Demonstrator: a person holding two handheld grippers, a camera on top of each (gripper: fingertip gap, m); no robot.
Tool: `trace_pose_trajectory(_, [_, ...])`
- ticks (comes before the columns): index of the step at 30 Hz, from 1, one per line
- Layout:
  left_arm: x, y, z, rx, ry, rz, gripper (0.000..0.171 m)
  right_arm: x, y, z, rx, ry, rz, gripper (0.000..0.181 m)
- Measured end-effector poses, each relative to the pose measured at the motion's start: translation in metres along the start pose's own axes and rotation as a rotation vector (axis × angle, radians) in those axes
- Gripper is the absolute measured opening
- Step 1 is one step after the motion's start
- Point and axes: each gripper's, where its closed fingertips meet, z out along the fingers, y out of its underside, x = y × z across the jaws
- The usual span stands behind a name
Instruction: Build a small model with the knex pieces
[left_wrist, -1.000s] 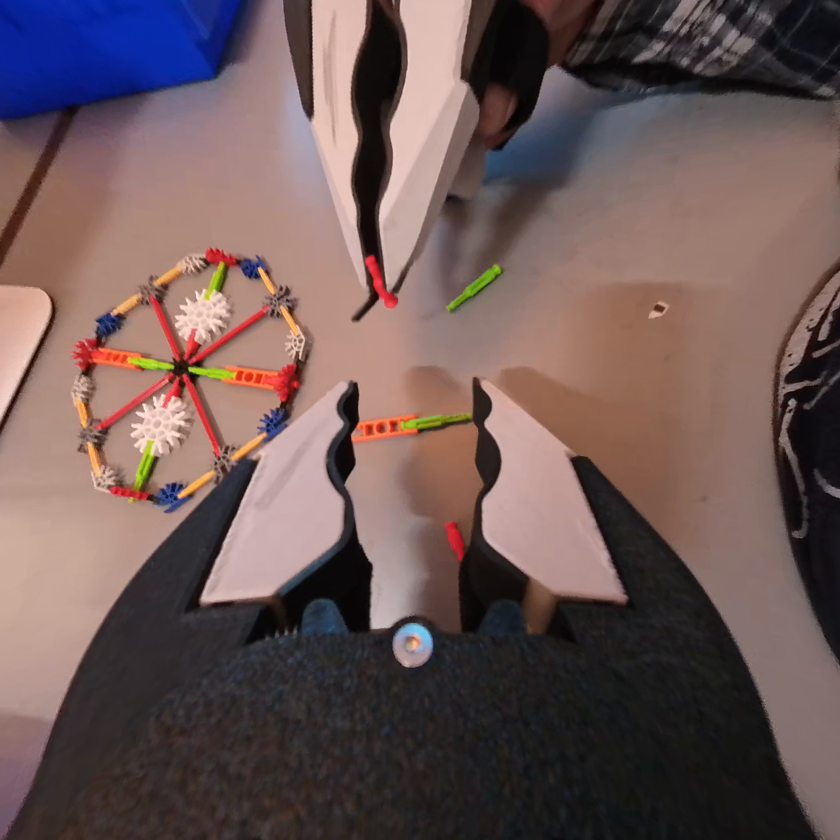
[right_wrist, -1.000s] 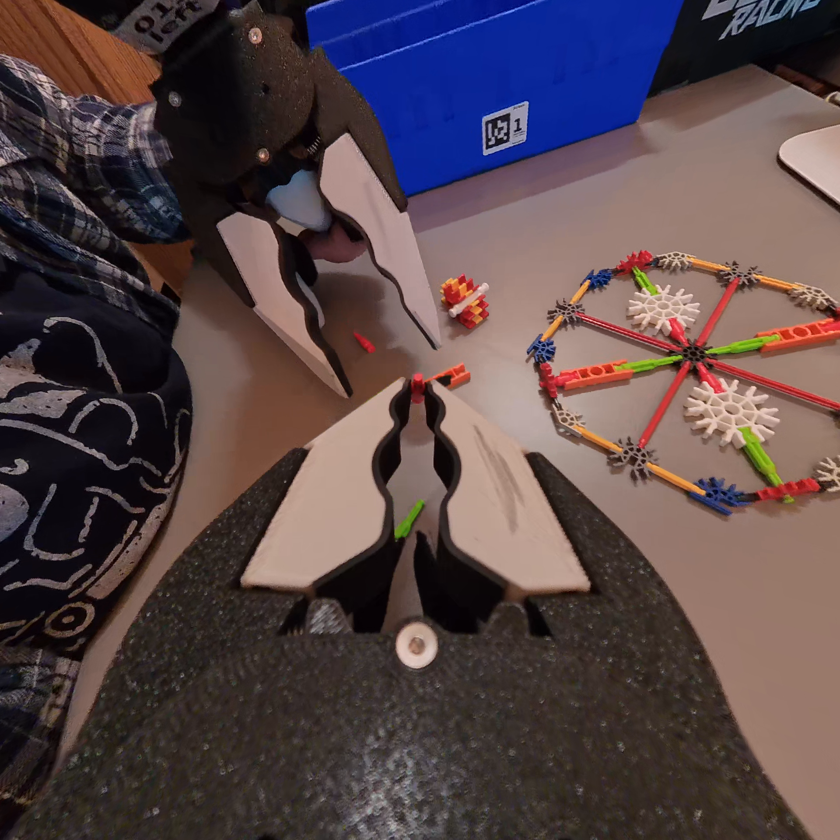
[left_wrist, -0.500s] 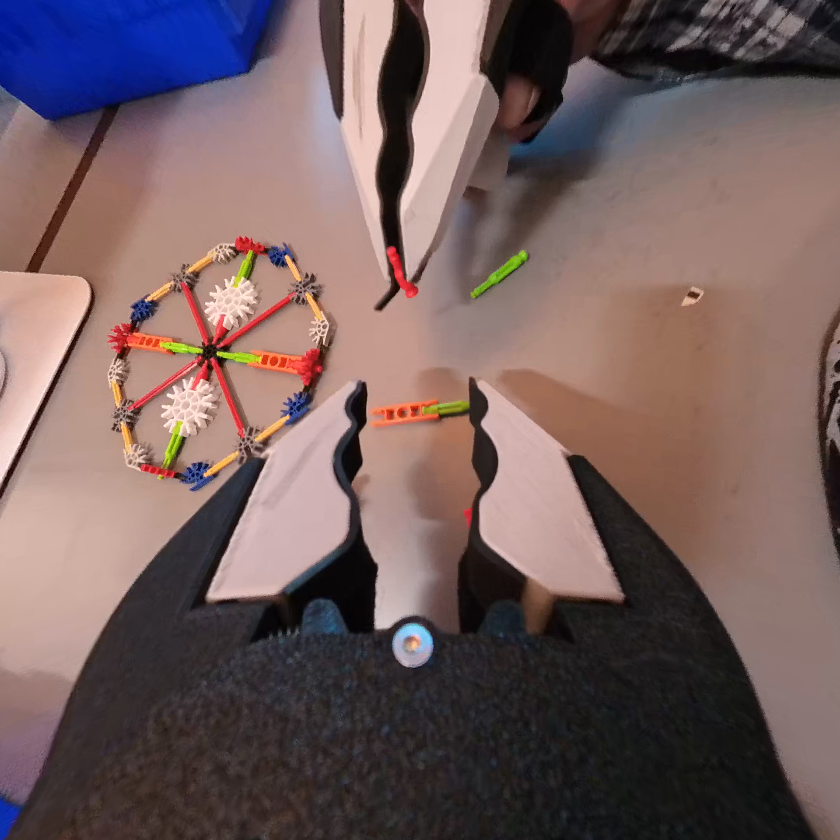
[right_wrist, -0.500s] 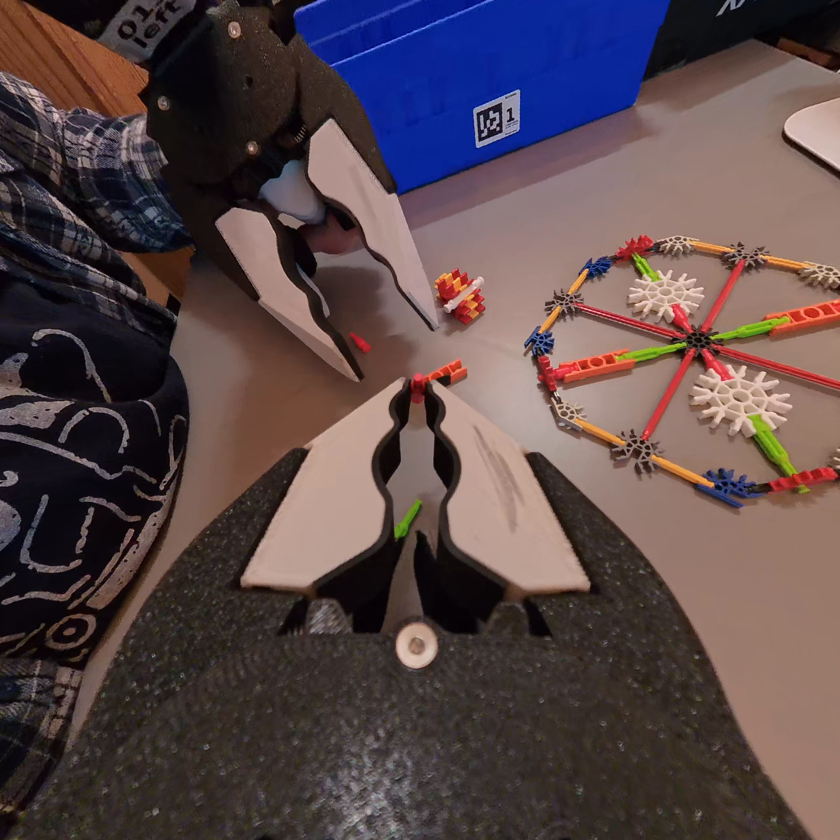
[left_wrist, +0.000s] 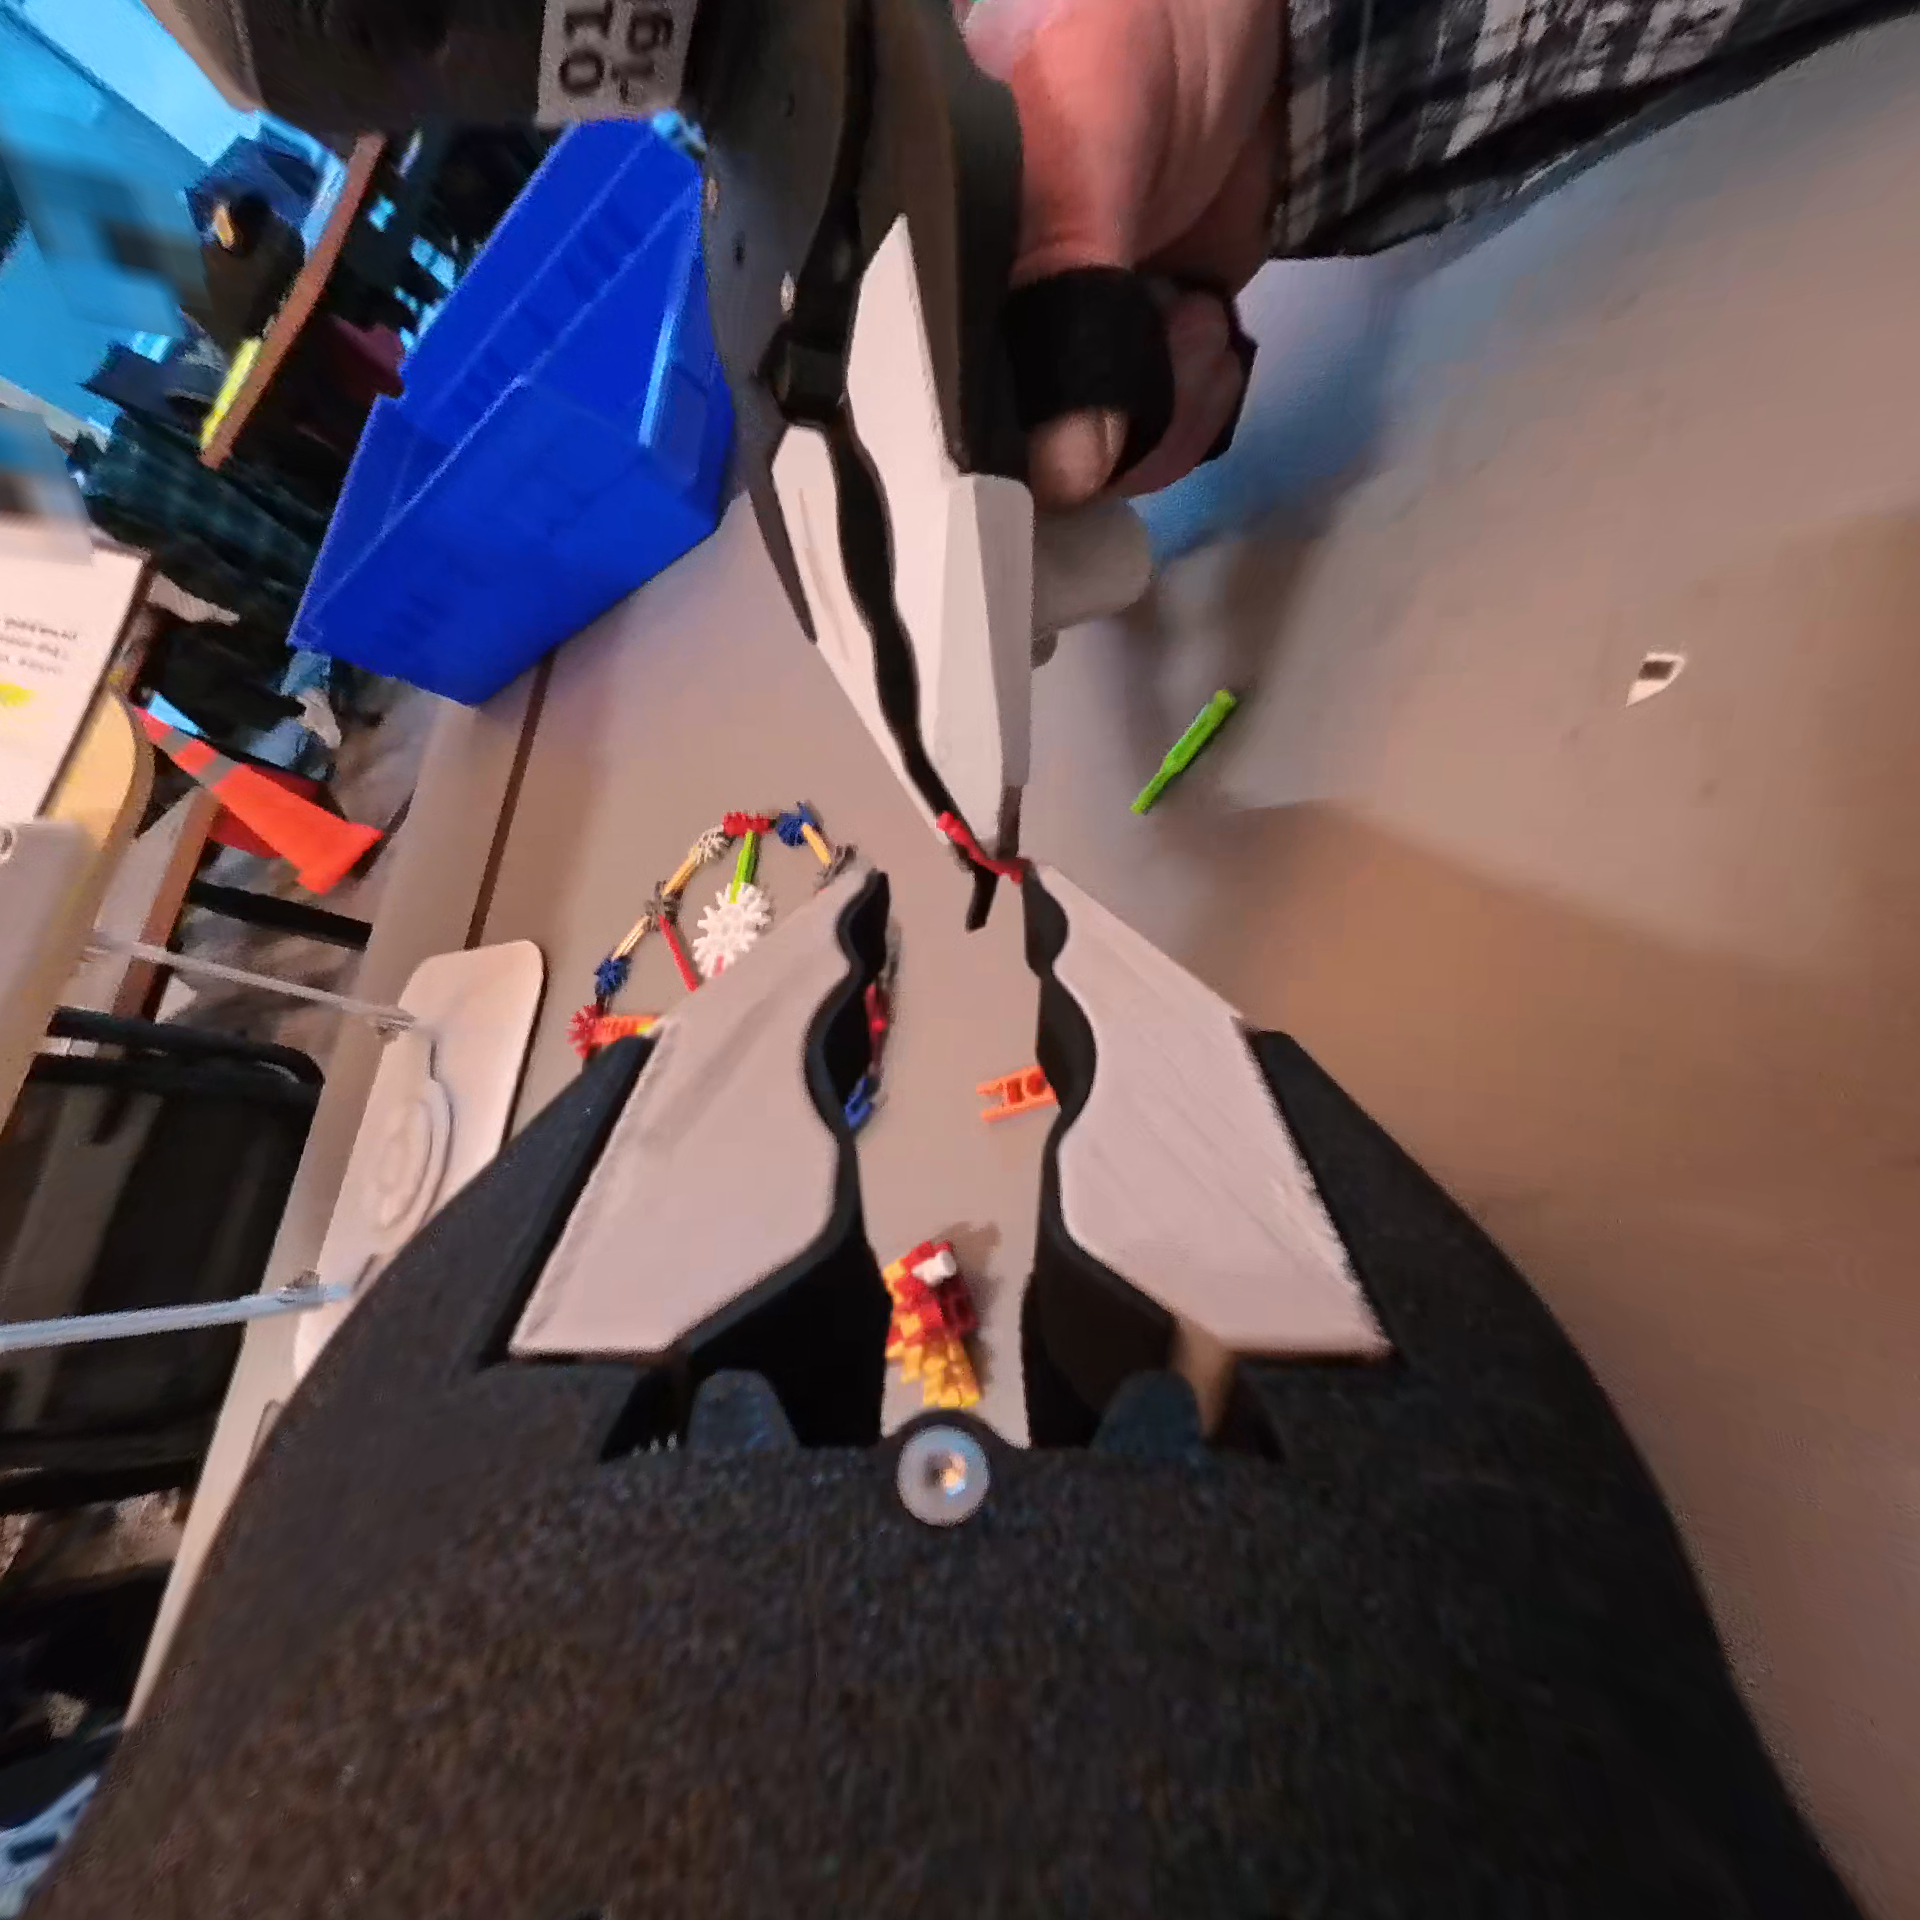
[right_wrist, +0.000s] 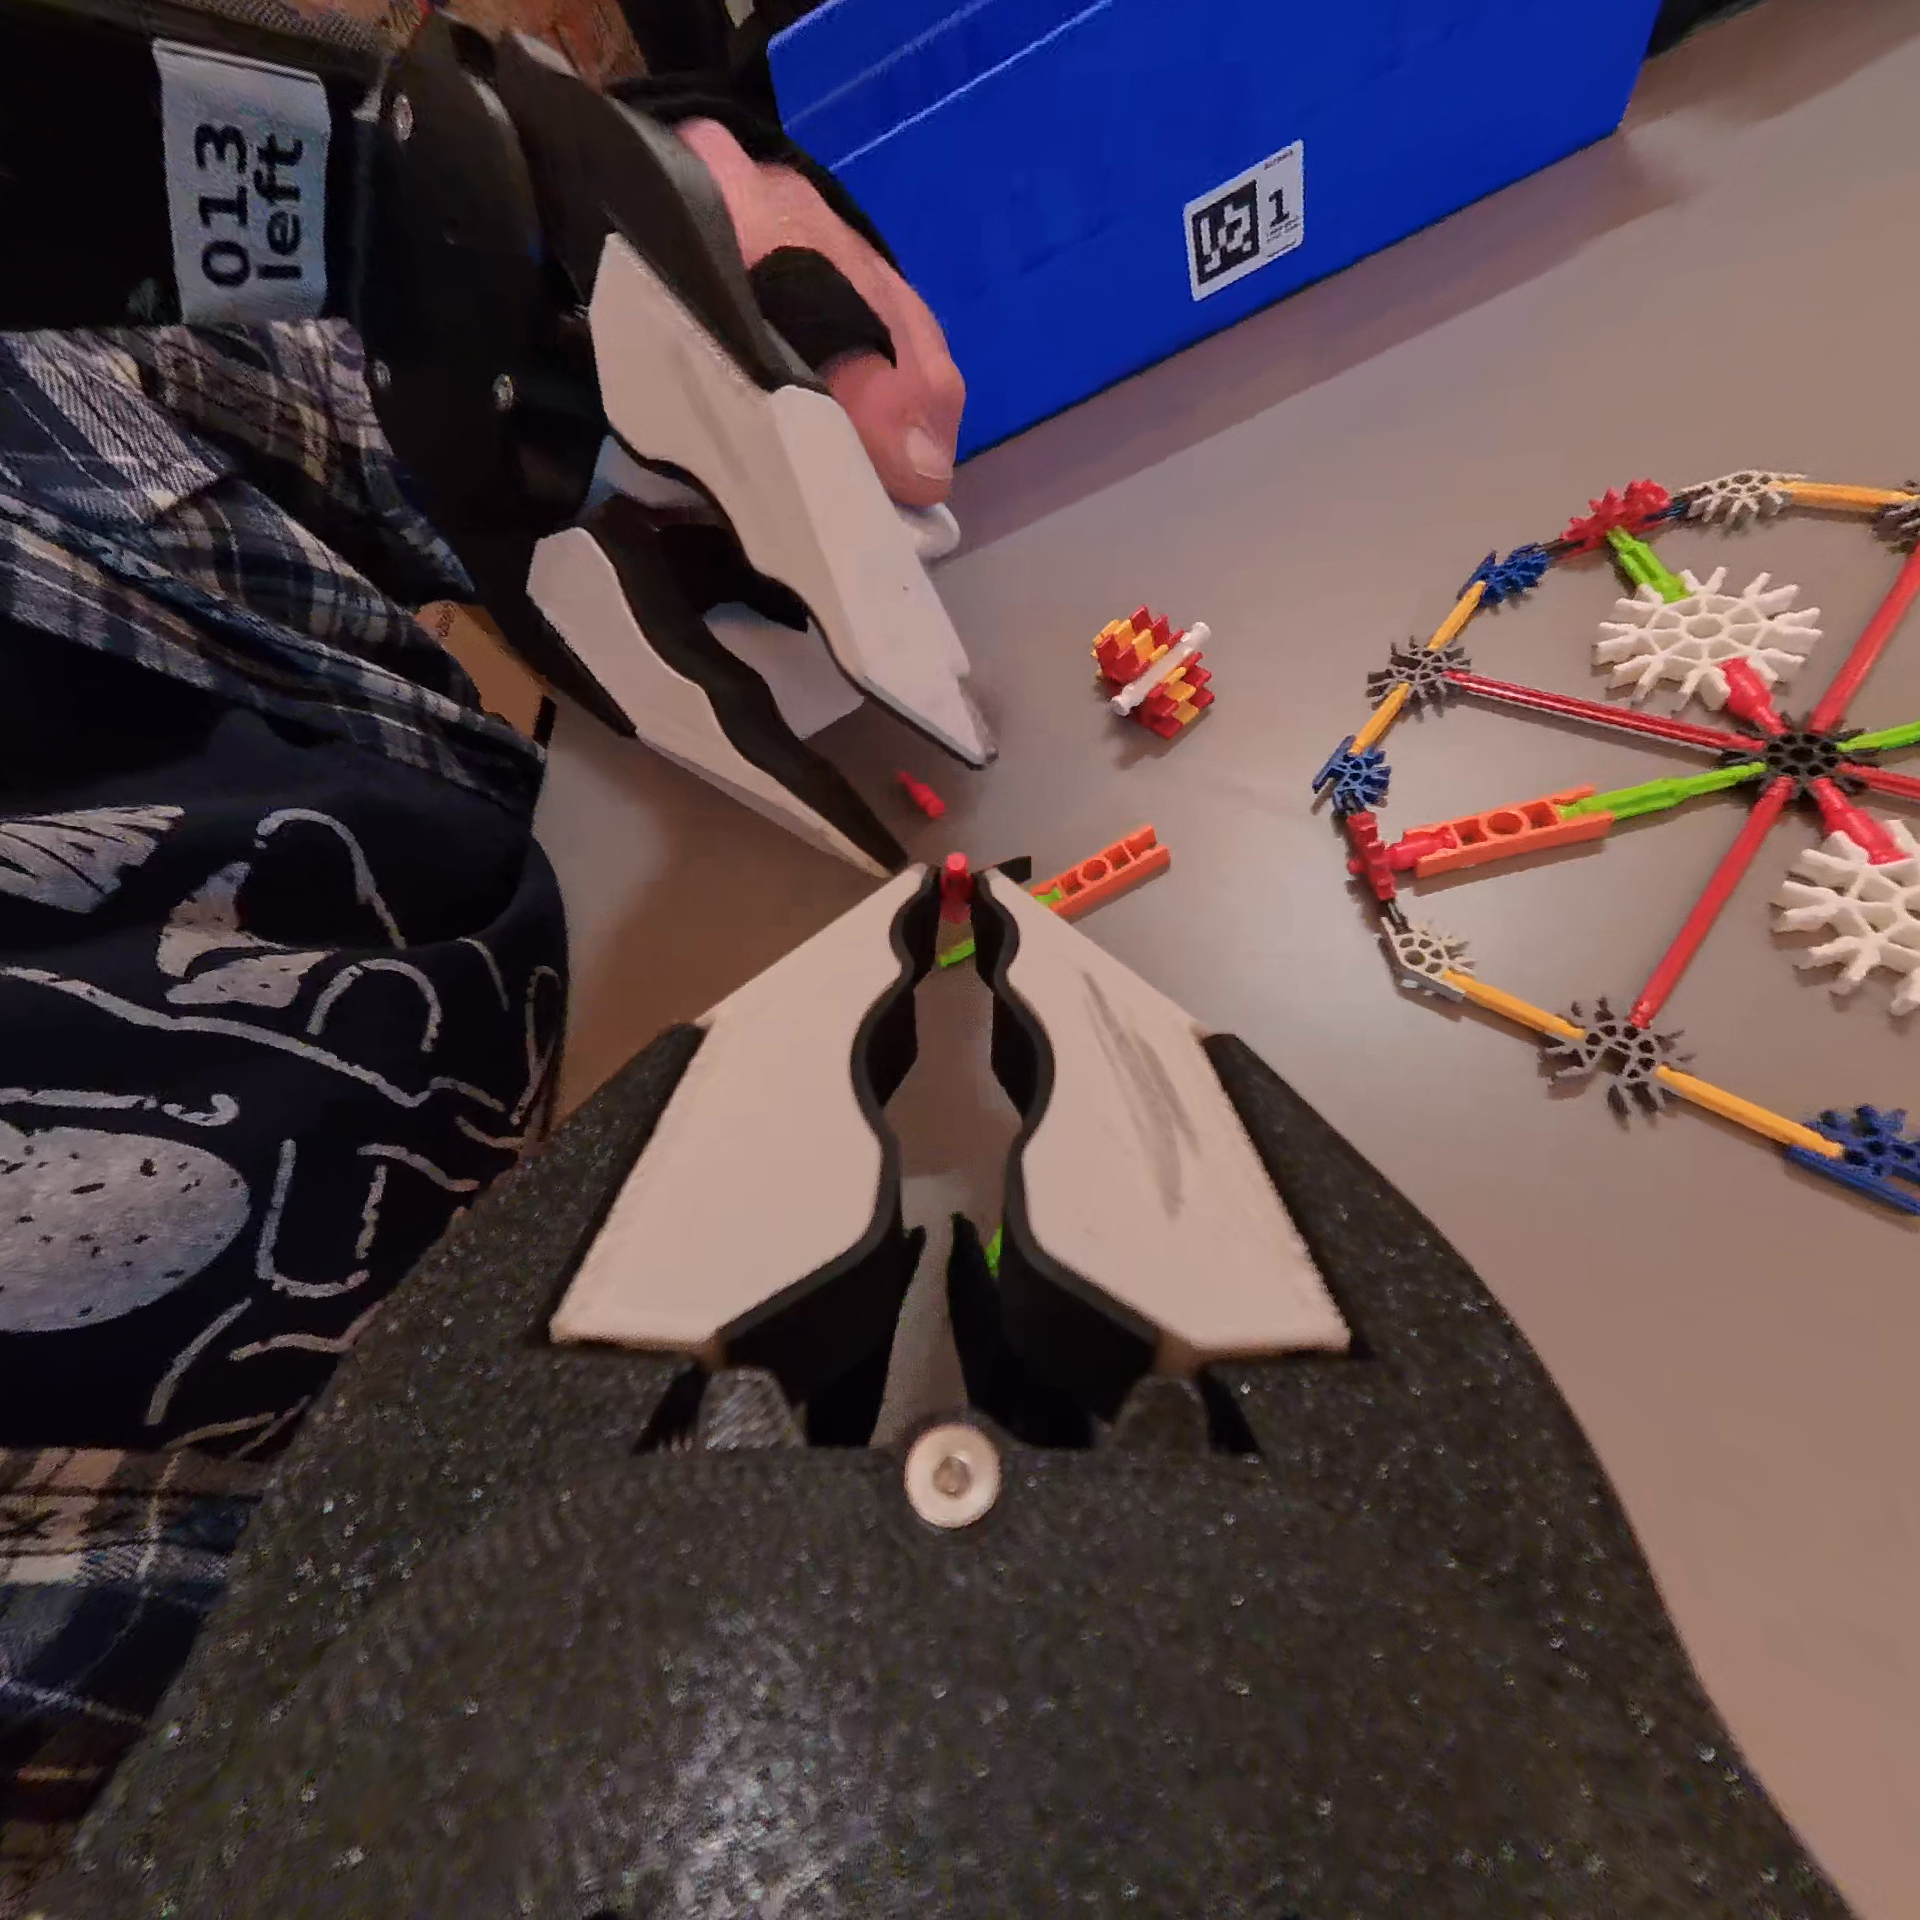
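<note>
My right gripper (right_wrist: 954, 885) is shut on a short red rod (right_wrist: 954, 896) that sticks out past its tips. In the left wrist view the right gripper (left_wrist: 977, 831) comes down from above with the red rod (left_wrist: 971, 847). My left gripper (left_wrist: 951, 881) is open and empty, tilted on its side, with its tips right by the rod; I cannot tell if they touch. It shows in the right wrist view (right_wrist: 932, 805) at upper left. A small red piece (right_wrist: 920, 795) lies on the table under its jaws.
A flat rod-and-connector wheel (right_wrist: 1714, 810) lies at the right. An orange connector with a green rod (right_wrist: 1101, 883), a red and yellow cluster (right_wrist: 1153, 675) and a loose green rod (left_wrist: 1184, 753) lie on the grey table (right_wrist: 1558, 1455). A blue bin (right_wrist: 1143, 156) stands behind. A person's dark shirt (right_wrist: 208, 1039) is at the left. Only a small space, under 4 cm, lies between the two pairs of fingers. Left tips and right tips are each some 15 cm from the flat rod-and-connector wheel (right_wrist: 1714, 810).
My left gripper has rolled onto its side and moved up to the right gripper's tips, still open. The right gripper stays shut on the red rod and has hardly moved.
</note>
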Motion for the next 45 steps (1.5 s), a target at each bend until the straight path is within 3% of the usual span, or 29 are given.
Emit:
trace_pose_trajectory(2, [0.007,-0.005,0.0,0.017,0.029,0.019,0.029,-0.004,-0.001,0.0,0.002,-0.02,0.014,0.004])
trace_pose_trajectory(6, [0.0,0.0,0.002,-0.032,-0.077,0.052,0.029,-0.009,-0.009,0.0,0.044,-0.039,0.061,0.004])
trace_pose_trajectory(8, [0.0,0.001,0.002,-0.035,-0.101,-0.013,0.019,-0.01,-0.015,0.0,0.086,-0.037,0.098,0.004])
trace_pose_trajectory(17, [-0.008,0.004,-0.005,-0.02,-0.179,-0.221,0.01,-0.012,-0.031,0.002,0.242,-0.031,0.189,0.004])
trace_pose_trajectory(31, [-0.014,0.003,-0.01,0.01,-0.196,-0.373,0.011,0.003,-0.04,-0.003,0.378,0.066,0.254,0.004])
trace_pose_trajectory(36, [-0.021,0.004,-0.015,0.027,-0.222,-0.402,0.018,0.001,-0.041,-0.006,0.393,0.048,0.27,0.004])
trace_pose_trajectory(45, [-0.012,0.001,-0.013,0.035,-0.179,-0.39,0.014,-0.003,-0.041,0.0,0.392,0.066,0.265,0.004])
